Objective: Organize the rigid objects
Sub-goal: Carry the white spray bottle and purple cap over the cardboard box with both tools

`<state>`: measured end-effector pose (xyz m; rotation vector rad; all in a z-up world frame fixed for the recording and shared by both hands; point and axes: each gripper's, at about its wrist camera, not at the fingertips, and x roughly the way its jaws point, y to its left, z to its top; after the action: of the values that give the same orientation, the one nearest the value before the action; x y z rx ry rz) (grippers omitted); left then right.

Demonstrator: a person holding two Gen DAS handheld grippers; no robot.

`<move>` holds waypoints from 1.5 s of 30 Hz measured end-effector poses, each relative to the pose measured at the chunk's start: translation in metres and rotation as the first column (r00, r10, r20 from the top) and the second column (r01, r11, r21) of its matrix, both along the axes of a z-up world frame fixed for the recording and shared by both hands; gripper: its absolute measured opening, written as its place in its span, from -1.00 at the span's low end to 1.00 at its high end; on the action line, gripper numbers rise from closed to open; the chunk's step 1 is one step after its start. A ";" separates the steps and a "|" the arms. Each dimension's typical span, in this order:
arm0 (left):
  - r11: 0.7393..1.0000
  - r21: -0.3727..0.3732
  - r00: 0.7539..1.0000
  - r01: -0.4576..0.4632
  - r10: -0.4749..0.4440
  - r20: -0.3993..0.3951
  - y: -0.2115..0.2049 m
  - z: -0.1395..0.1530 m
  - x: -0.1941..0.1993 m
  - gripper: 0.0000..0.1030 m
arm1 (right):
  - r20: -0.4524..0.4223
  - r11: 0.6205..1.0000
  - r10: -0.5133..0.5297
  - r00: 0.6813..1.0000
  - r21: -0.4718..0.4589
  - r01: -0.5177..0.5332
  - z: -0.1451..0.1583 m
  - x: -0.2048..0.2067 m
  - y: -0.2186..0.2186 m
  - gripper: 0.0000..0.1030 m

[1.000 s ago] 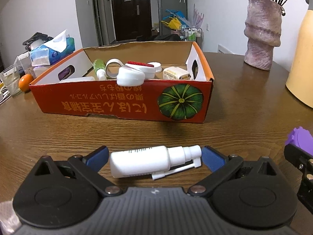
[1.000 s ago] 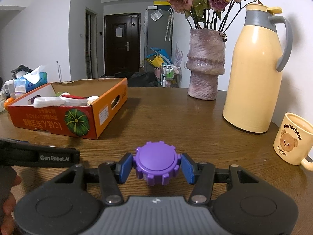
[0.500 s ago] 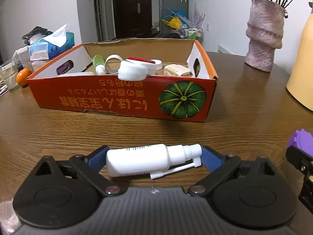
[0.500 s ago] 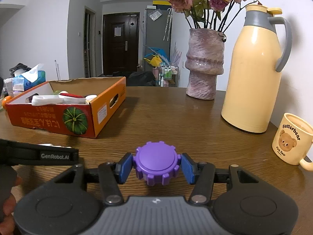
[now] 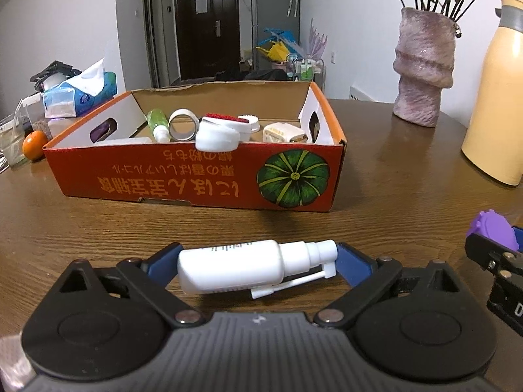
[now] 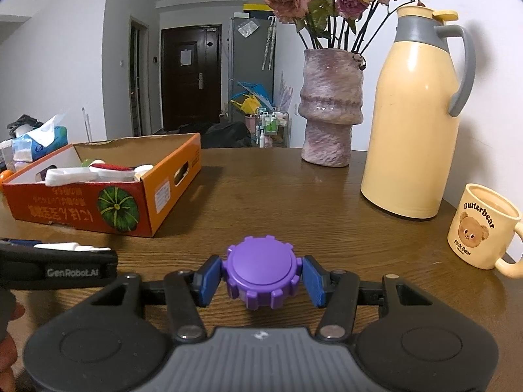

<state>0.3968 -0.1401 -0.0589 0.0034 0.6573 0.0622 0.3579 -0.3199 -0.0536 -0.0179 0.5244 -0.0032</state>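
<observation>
My left gripper (image 5: 258, 266) clamps the white spray bottle (image 5: 242, 269) just before the orange box (image 5: 202, 176) — my right gripper (image 6: 261, 279), right of the box, pinches the purple cap (image 6: 261, 269).

My left tongs (image 5: 258, 266) have a grey ribbed body, two round black housings and black link arms fastened with silver screws, ending in blue pads (image 5: 348, 263). My right tongs (image 6: 261, 281) are built the same: ribbed grey centre, black discs, silver pivots, blue pads (image 6: 206, 279). In the right wrist view the left unit's black side bears white "GenRobot.AI" lettering, with bare skin of my left hand (image 6: 8, 336) at the frame edge
</observation>
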 end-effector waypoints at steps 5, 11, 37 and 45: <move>1.000 0.012 0.999 0.020 -0.020 0.036 0.004 0.006 -0.011 0.94 | 0.008 1.000 -0.008 1.000 0.013 0.007 0.001 -0.003 0.003 0.03; 0.999 0.015 0.997 0.036 -0.037 0.066 0.016 0.013 -0.025 0.94 | 0.019 1.000 -0.005 1.000 0.027 0.004 0.002 -0.008 0.011 0.03; 0.999 0.032 0.982 0.001 -0.007 0.188 0.111 0.047 -0.058 0.94 | 0.061 0.992 0.099 0.993 0.068 -0.104 0.021 -0.019 0.090 0.03; 1.000 0.016 0.975 -0.007 0.003 0.221 0.128 0.062 -0.052 0.94 | 0.087 0.990 0.115 0.989 0.067 -0.121 0.033 -0.011 0.107 0.03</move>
<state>0.3450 -0.0126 0.0034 0.0112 0.4345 0.0717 0.3467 -0.2126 -0.0201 0.0218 0.4394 0.1308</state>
